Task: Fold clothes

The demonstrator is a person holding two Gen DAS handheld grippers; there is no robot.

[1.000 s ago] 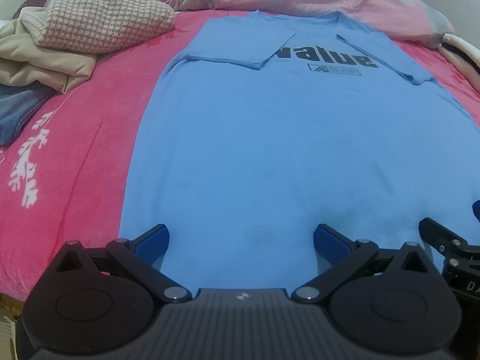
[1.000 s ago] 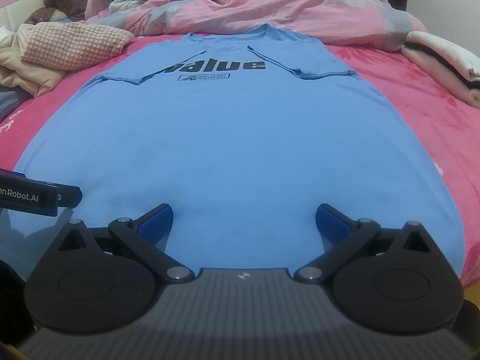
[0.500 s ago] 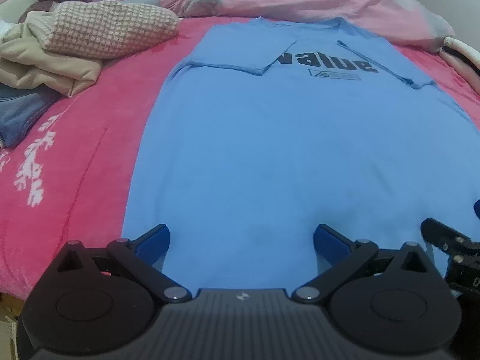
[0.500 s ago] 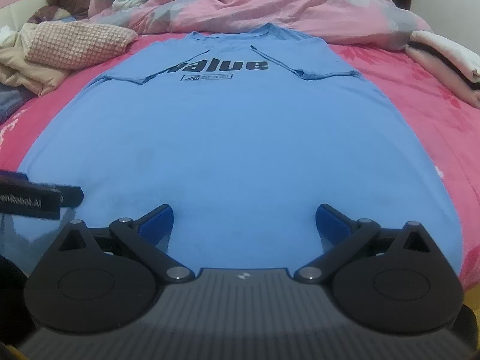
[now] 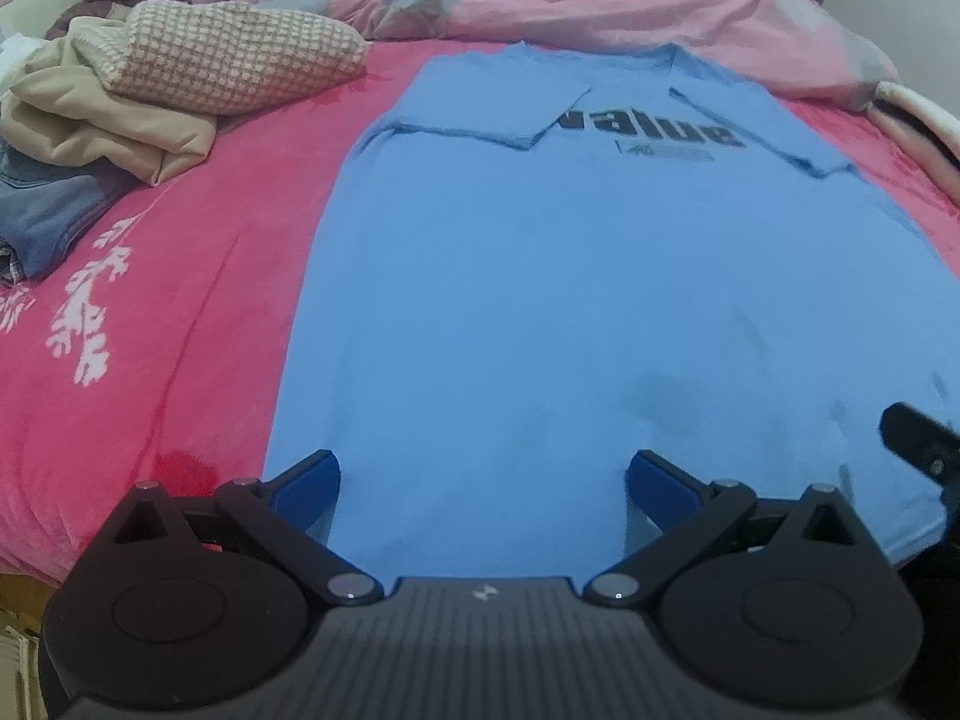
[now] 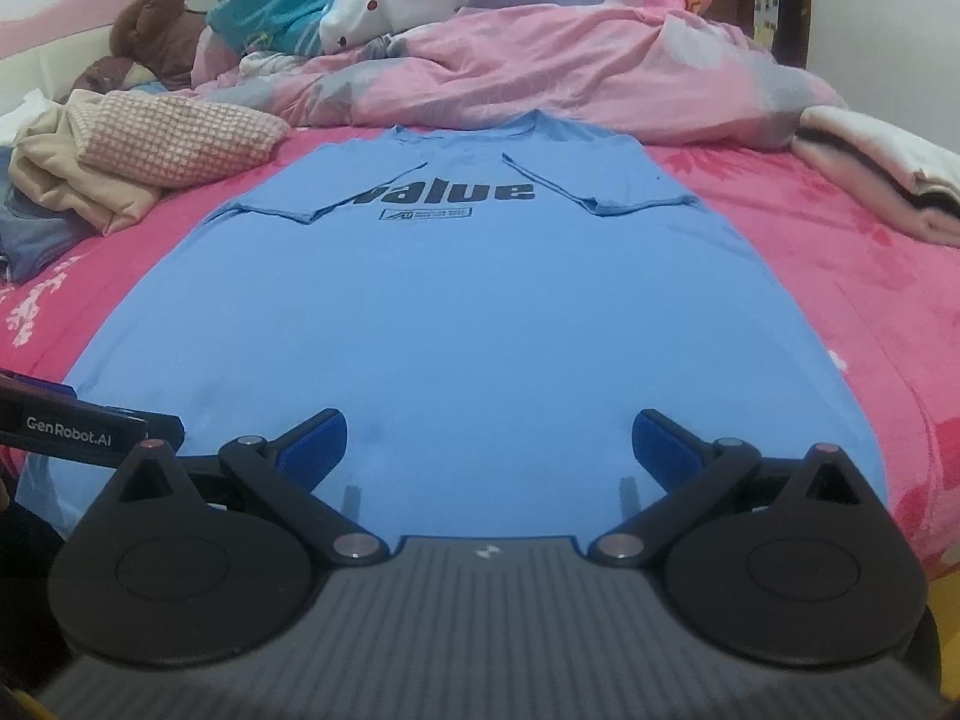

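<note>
lying flat, print up, on the pink bedspread [image 6: 840, 276]: blue t-shirt [image 6: 468, 312], both sleeves [image 6: 600, 180] already turned in over the chest, body at full length, so partway folded, judging by that. hovering at the near hem, left gripper [image 5: 480, 474] and right gripper [image 6: 489, 438], both gaping wide, gripping nothing.

left gripper [image 5: 483, 483] fingers spread wide, right gripper [image 6: 489, 441] likewise

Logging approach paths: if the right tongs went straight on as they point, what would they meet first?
Probably the blue T-shirt, just beyond the open right tongs, near its hem; height above the cloth is unclear.
</note>
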